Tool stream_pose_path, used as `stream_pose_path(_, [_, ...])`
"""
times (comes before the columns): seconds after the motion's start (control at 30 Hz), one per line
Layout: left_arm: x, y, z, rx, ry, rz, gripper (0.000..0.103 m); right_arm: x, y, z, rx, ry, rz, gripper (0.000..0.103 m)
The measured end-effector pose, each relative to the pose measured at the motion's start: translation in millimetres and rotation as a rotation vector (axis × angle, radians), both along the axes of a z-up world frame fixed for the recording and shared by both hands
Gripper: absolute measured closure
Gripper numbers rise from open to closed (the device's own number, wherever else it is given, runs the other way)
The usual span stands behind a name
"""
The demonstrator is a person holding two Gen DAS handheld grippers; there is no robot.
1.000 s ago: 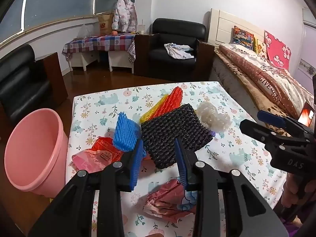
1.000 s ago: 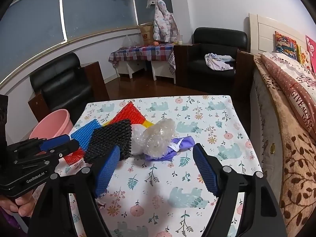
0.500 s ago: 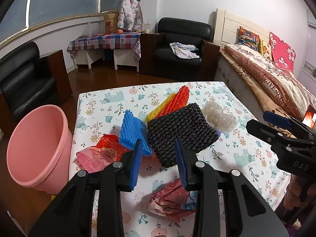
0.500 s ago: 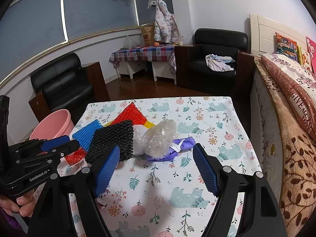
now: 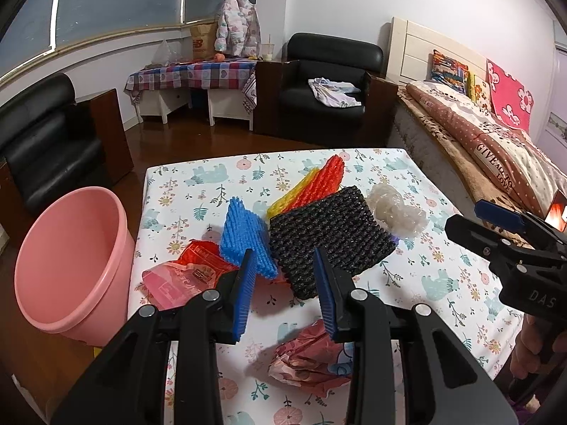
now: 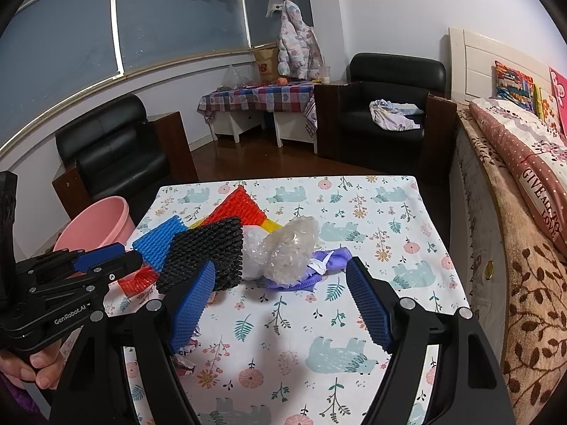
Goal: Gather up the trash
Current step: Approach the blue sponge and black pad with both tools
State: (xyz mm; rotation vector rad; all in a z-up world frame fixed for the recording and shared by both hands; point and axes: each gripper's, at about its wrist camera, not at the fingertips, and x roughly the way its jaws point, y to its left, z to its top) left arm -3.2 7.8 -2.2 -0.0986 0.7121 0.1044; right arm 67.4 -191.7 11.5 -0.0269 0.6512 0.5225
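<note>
Left claw [image 5: 285, 290] is held spread and empty, nearer the crumpled pink wrapper [image 5: 312, 361], which probably sits just below at 6 o'clock on the worktop [image 5: 198, 191]; right claw [image 6: 280, 301] is spread too.

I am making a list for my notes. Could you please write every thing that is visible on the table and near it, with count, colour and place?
foam net sheets: 4, black, blue, red, yellow; overlapping at the table centre
bubble wrap wad: 1, clear; right of the black sheet
purple item: 1, purple; under the bubble wrap
red wrappers: red and pink, count unclear; left of the blue sheet
crumpled pink bag: 1, pink with blue; near table edge
table: 1, floral white cloth
bucket: 1, pink; on the floor left of the table
armchairs: 2, black; behind the table
bed: 1; right side
left gripper: open, above the wrappers
right gripper: open, above the table
</note>
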Motion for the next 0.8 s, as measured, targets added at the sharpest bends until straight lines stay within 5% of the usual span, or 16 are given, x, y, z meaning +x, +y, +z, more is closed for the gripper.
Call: stream_pose_path(0.8, [-1.2,3.7,-1.0,-0.001,0.005,0.033,0.069,-2.8,1.2,1.8,0.003,-0.007,0.001,0.027])
